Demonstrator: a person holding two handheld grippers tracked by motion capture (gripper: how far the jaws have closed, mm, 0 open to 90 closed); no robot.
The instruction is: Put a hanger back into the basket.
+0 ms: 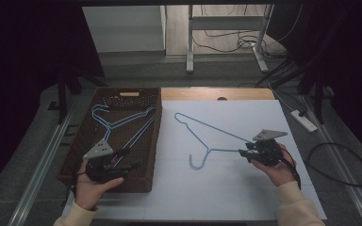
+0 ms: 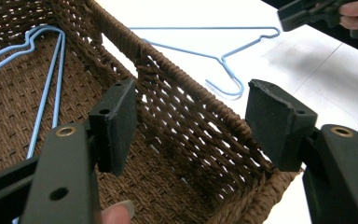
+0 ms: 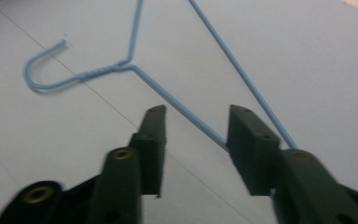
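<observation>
The high view is dim, its side edges near black. The white table surface (image 2: 177, 11) glares in the left gripper view. The right gripper view is softly blurred.

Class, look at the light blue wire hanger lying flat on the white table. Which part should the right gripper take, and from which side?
Probably the end nearest the right gripper, coming from the right. The light blue wire hanger lies flat on the white table, hook pointing away; thin wire already runs between its open jaws.
</observation>
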